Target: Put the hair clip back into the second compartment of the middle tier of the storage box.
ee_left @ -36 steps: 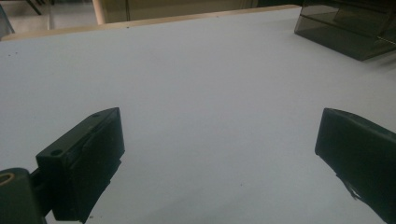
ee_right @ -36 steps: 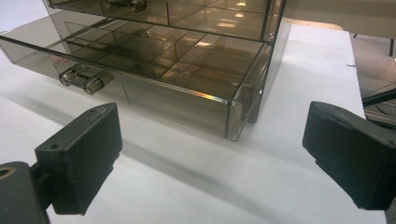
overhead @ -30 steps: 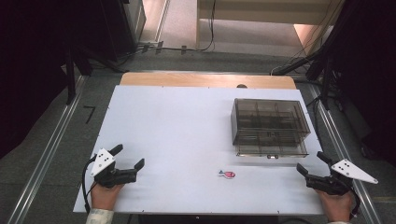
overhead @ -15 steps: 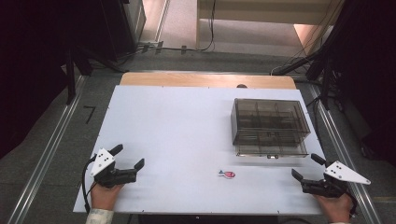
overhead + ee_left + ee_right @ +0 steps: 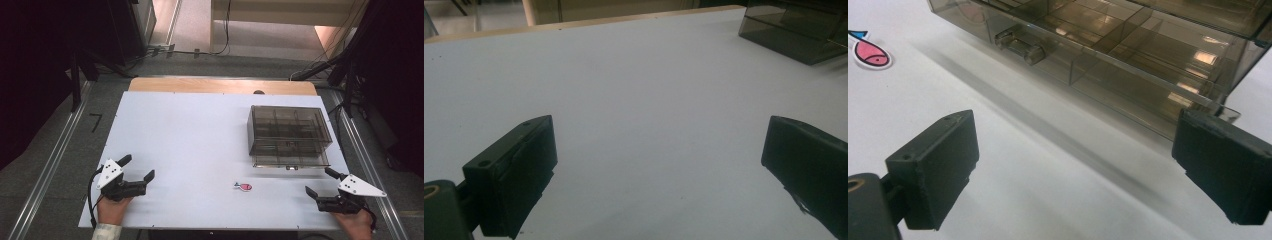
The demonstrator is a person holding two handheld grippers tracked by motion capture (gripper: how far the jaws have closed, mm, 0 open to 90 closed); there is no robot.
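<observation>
A smoky see-through box (image 5: 289, 135) with inner compartments stands on the right of the white table (image 5: 200, 135). A small pink fish sticker (image 5: 243, 186) lies in front of it. My left gripper (image 5: 137, 166) rests open near the front left corner, holding nothing. My right gripper (image 5: 318, 181) stands open at the front right, just before the box's front right corner. In the right gripper view the open gripper (image 5: 1075, 165) faces the box (image 5: 1108, 45) and its front latch (image 5: 1020, 45), with the sticker (image 5: 870, 52) at far left. In the left gripper view the gripper (image 5: 659, 170) spans bare table.
A wooden strip (image 5: 222, 86) borders the table's far edge. Metal rails (image 5: 55, 160) run along the floor on both sides. A corner of the box (image 5: 799, 30) appears at the top right of the left gripper view. Cables lie on the floor beyond the table.
My right gripper has shifted a little left and toward the table's near edge, staying open. The left gripper has not moved.
</observation>
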